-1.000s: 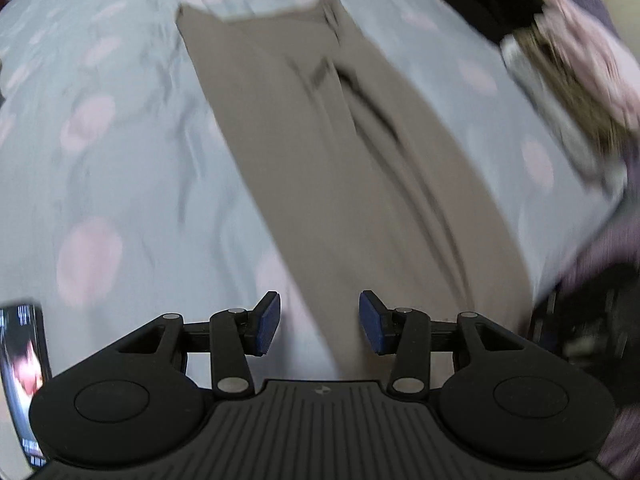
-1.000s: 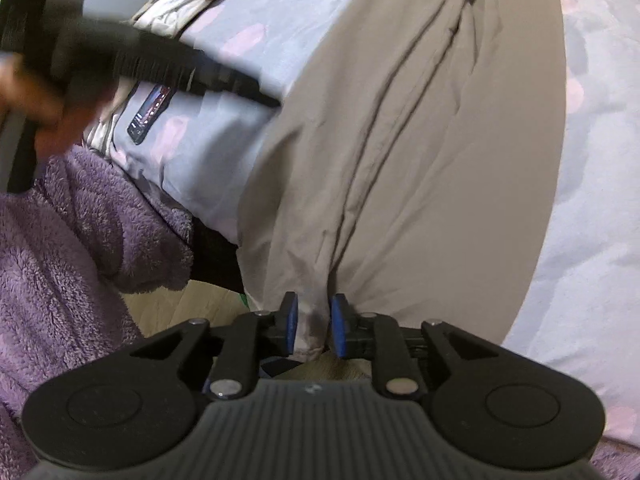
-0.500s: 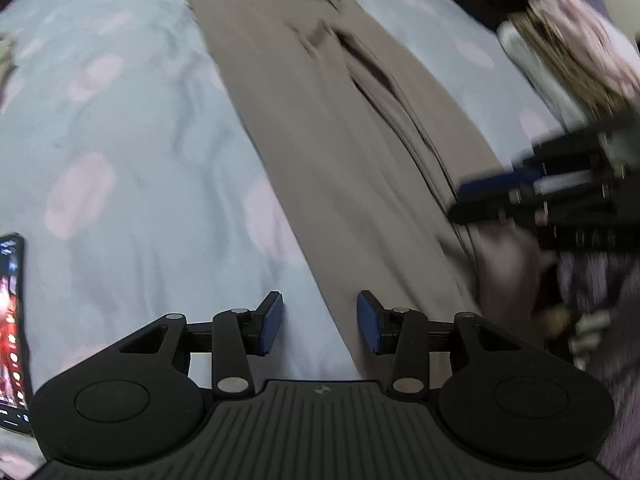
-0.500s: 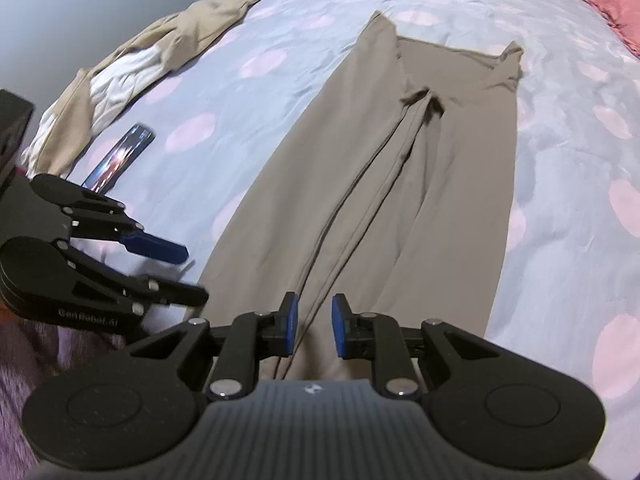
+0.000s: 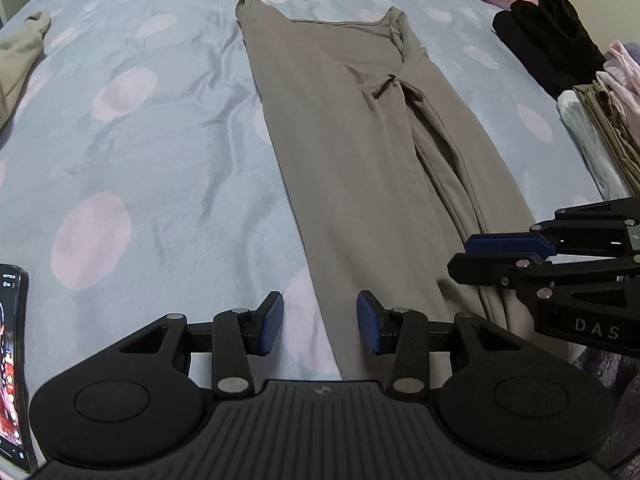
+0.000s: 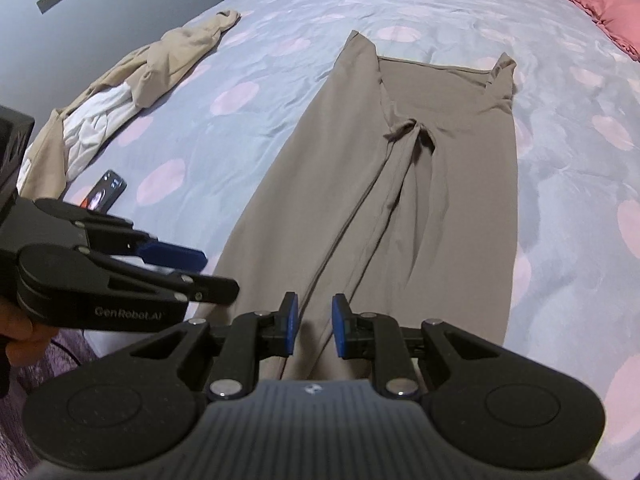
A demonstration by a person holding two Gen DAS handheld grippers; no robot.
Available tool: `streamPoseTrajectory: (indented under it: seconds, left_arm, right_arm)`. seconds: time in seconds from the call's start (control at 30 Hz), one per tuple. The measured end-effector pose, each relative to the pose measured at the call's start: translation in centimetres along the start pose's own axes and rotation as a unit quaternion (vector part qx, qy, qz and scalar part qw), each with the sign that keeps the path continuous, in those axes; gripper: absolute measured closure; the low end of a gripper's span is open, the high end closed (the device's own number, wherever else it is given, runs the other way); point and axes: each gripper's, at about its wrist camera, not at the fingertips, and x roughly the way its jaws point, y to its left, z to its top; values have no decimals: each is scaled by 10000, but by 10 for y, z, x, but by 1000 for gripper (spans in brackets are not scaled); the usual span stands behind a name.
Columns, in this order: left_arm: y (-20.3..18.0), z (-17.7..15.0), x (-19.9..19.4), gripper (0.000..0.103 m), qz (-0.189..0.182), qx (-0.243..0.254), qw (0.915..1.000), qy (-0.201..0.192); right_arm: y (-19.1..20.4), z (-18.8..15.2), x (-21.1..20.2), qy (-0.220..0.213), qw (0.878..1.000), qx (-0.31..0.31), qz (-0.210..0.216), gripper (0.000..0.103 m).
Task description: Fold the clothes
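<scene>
Since half a second ago both views have sharpened and the taupe trousers (image 5: 352, 168) now lie steady, spread lengthwise on the bed (image 5: 152, 152), waistband at the far end and legs running toward the near edge. Every place below is given relative to the trousers.

At their near hem, over the left leg's outer edge, the left hand-held gripper (image 5: 320, 328) hangs with its blue pads wide apart and nothing between them; the cloth edge passes under the gap. Just to the right, over the seam where the two legs meet, the right hand-held gripper (image 6: 313, 328) shows a narrow gap between its pads. Fabric runs below that gap, but whether the pads touch or pinch it cannot be told (the hem disappears under the gripper body).

A small bunched fold sits at the crotch, and a long crease runs from it down toward the hem.

Well to the left of the trousers, near the bed's far-left side, lies a crumpled beige and white garment (image 6: 132, 92). Nearer the hem, also to the left, a phone (image 6: 105, 191) rests face up on the bedspread. To the right of the trousers are a black garment (image 5: 552, 36) and, nearer, a stack of folded clothes (image 5: 600, 120). Beyond the waistband, at the far right, is a pink pillow (image 6: 604, 12).
</scene>
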Motion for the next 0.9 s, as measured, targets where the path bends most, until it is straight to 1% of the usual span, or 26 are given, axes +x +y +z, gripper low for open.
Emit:
streamPoseTrajectory:
  seconds: [0.27,0.4,0.43,0.47,0.5,0.6,0.67,0.8,0.9]
  left_arm:
    - [0,5,5,64,-8,42,10000,2]
    - [0,5,5,64,-8,64,10000,-24]
    - [0,4,5,64,-11,64,10000,-31]
    - [0,4,5,64,-17,60,10000,-37]
    - [0,4,5,64,-20,61,10000,-40]
    - [1,4,5,64,-25,78,10000,-42]
    - [1,4,5,63,-30,89,9999,-41]
    - [0,4,5,63,-5,138,9999,-39]
    - [-1,4,4,62,15,139,9999,-39]
  right_arm:
    - [1,7,15,42,9998,7,182,81]
    - [7,4,25,215,9997,-88,101,82]
    - [7,3,27,238,9996,-90,77,86]
    - [7,2,27,237,9996,-87,87,95]
    - [7,2,27,229,9997,-89,90,100]
    - [6,4,20,108,9999,-22,18,101]
    - [5,4,15,65,9998,-38,-181,101]
    - [-4,0,23,268,9992,159,-233,101]
    - [-4,1,22,266,9993,121,-227,100]
